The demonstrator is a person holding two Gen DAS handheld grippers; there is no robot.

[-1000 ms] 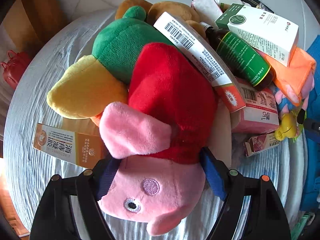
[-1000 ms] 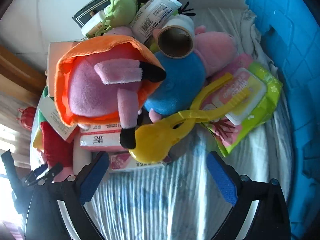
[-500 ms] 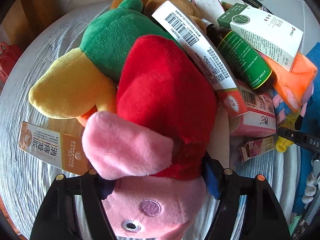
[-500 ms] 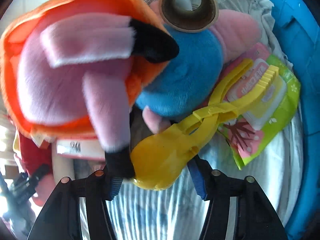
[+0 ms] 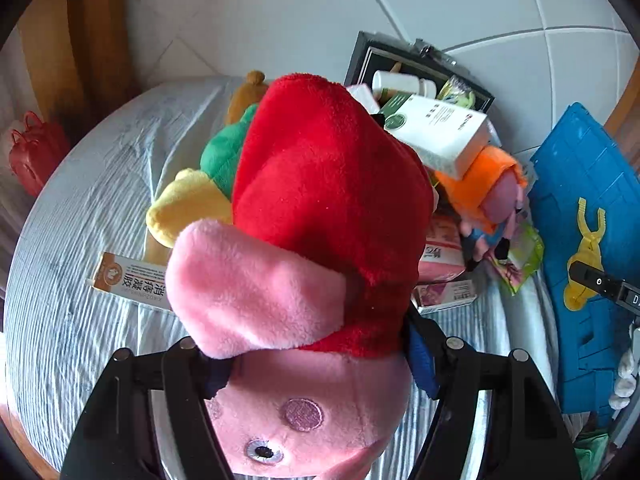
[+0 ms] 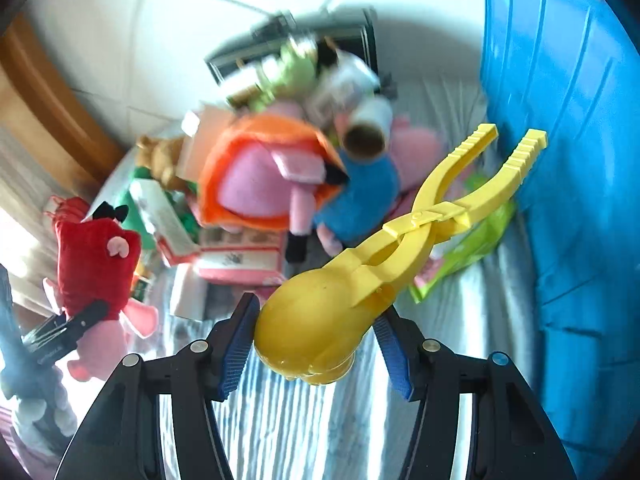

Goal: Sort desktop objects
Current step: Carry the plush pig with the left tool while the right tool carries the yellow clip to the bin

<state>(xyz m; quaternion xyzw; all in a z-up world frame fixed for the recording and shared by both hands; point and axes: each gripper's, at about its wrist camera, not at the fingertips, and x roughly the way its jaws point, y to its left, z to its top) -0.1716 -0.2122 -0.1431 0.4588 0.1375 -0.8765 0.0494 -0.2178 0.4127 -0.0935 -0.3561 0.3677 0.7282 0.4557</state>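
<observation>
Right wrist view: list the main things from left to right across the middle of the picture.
Red plush pig → orange plush → blue plush → yellow tongs → blue bin.

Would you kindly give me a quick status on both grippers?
Left gripper shut on pink pig plush. Right gripper shut on yellow clamp toy. Both lifted above the pile; blue bin alongside, nothing in the way.
</observation>
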